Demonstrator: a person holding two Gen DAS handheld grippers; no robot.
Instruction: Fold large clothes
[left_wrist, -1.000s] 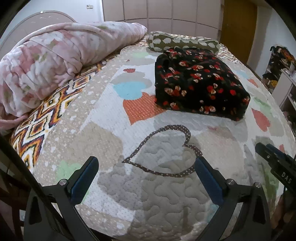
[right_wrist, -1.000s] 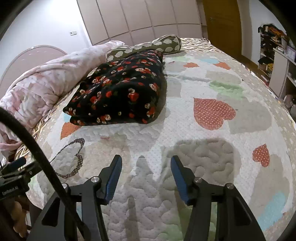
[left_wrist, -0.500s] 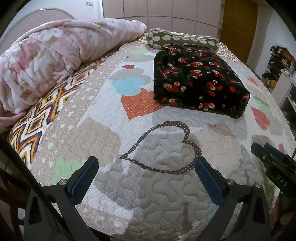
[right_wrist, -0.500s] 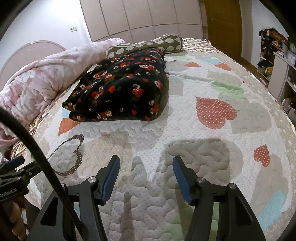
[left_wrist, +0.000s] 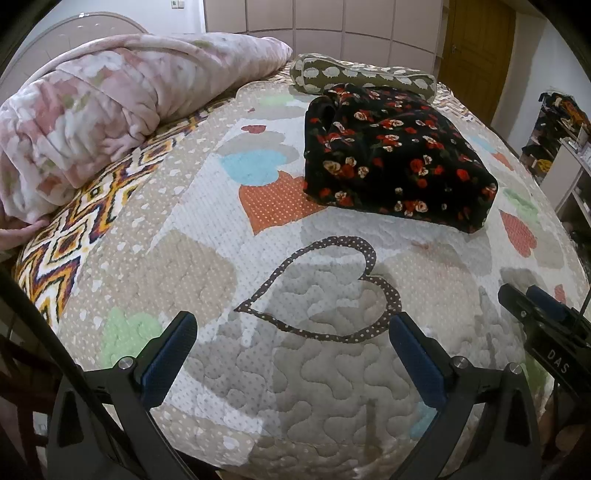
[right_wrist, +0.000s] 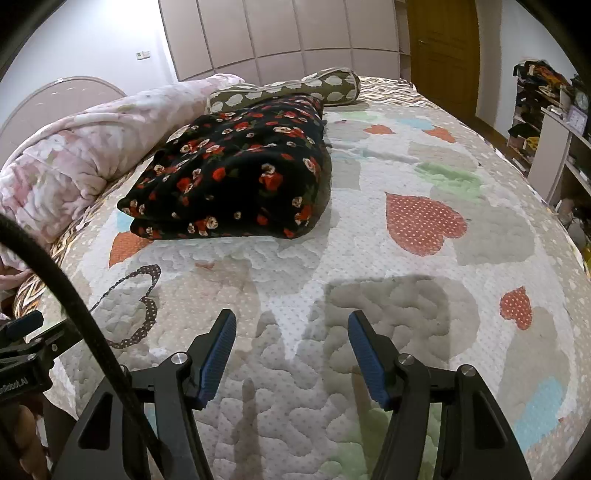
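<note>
A black garment with red and cream flowers (left_wrist: 395, 158) lies folded into a thick rectangle on the quilted bed; it also shows in the right wrist view (right_wrist: 236, 177). My left gripper (left_wrist: 291, 325) is open and empty, hovering over the near part of the quilt, well short of the garment. My right gripper (right_wrist: 291, 321) is open and empty too, over the quilt in front of the garment. The right gripper's body shows at the right edge of the left wrist view (left_wrist: 543, 321).
A heart-patterned quilt (left_wrist: 207, 266) covers the bed. A rolled pink blanket (left_wrist: 110, 107) lies along the left side. An olive dotted bolster pillow (right_wrist: 291, 88) lies behind the garment. Shelves with clutter (right_wrist: 546, 110) stand to the right, a wooden door (right_wrist: 439, 44) behind.
Both grippers have drawn back slightly and tilted, so the bed and garment sit a little lower in view. The right gripper's jaws have opened a bit wider. The garment has not moved.
</note>
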